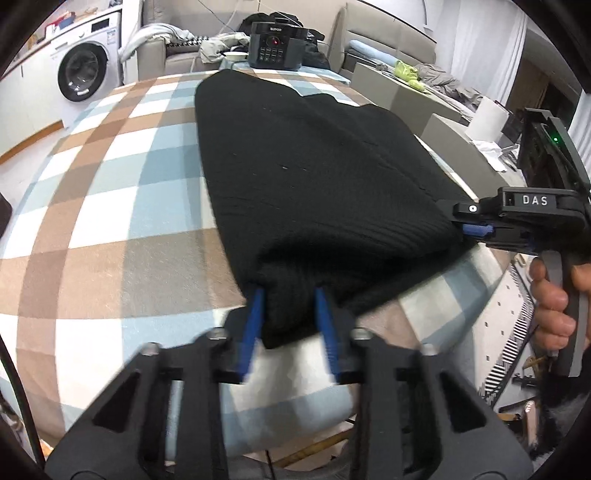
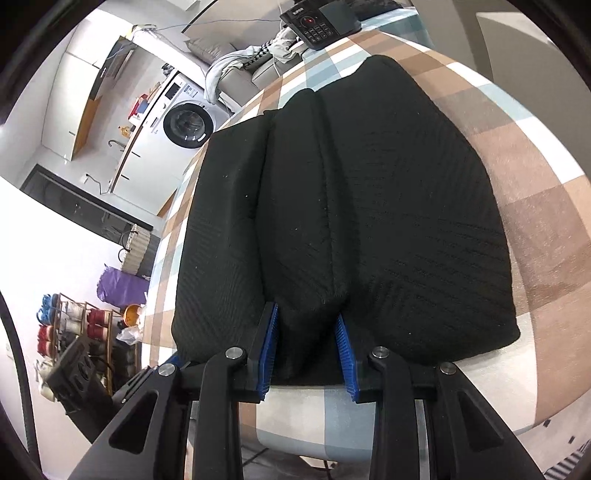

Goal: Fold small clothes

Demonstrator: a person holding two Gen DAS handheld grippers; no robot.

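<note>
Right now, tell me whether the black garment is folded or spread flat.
Folded: the black garment shows overlapping panels with ridges running lengthwise, lying on the checked cloth.

Both wrist views close, angled down along blue fingers, facing twelve o'clock; shared: black garment (image 1: 314, 177), checked tablecloth (image 1: 122, 184), dark appliance (image 2: 319, 24).

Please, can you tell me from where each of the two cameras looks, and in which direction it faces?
Left wrist: sits on the left claw, looks forward and down over the black garment on the checked cloth; its blue pads pinch the near hem; the right claw and a hand show at right.
Right wrist: sits on the right claw, looks along the same garment; its pads also pinch the hem.
Shared: garment, checked cloth, the black appliance beyond, the washing machine.
</note>
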